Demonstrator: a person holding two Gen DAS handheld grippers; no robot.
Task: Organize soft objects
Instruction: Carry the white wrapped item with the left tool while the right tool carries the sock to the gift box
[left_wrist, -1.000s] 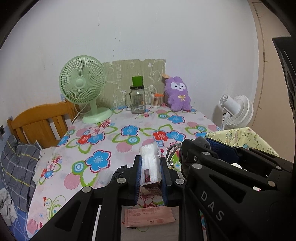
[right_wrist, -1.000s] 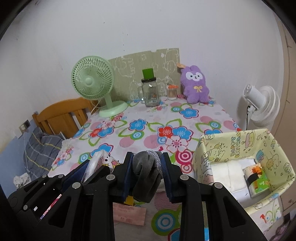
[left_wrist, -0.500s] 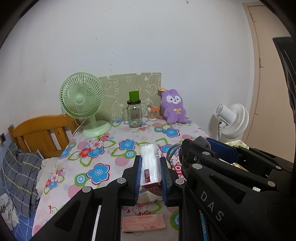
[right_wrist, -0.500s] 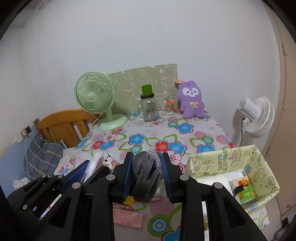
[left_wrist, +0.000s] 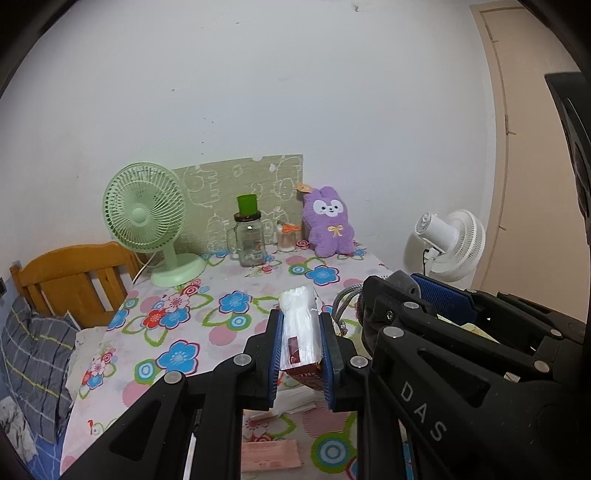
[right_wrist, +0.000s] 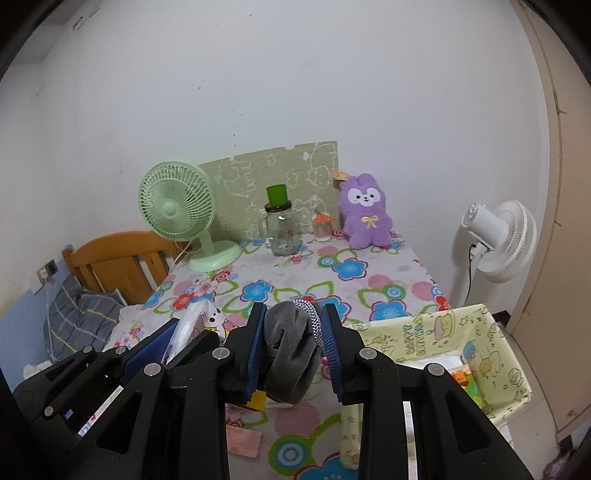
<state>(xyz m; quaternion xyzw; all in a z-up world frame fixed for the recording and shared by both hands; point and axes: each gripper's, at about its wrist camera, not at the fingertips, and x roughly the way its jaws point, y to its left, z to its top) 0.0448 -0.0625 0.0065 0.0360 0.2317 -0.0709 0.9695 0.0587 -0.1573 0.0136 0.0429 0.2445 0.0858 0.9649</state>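
Note:
My left gripper (left_wrist: 300, 325) is shut on a small clear plastic packet (left_wrist: 298, 334) with red print, held above the flowered table (left_wrist: 177, 332). In the right wrist view that packet (right_wrist: 192, 325) shows at lower left. My right gripper (right_wrist: 293, 317) is shut on a rolled grey sock (right_wrist: 290, 350) with a silver-patterned cuff; the sock (left_wrist: 402, 282) also peeks out in the left wrist view. A yellow cartoon-print fabric box (right_wrist: 436, 332) stands at the table's right edge, below and right of the right gripper. A purple plush rabbit (right_wrist: 365, 214) sits at the back.
A green desk fan (right_wrist: 177, 206), a glass jar with a green cup on it (right_wrist: 280, 229) and a small toothpick jar (right_wrist: 322, 225) line the back. A pink paper slip (right_wrist: 242, 441) lies near the front edge. A white floor fan (right_wrist: 498, 240) stands right, a wooden headboard (right_wrist: 118, 258) left.
Both grippers have risen and pulled back from the table with their loads; the table looks smaller and lower, and more wall shows. Neither grip has changed.

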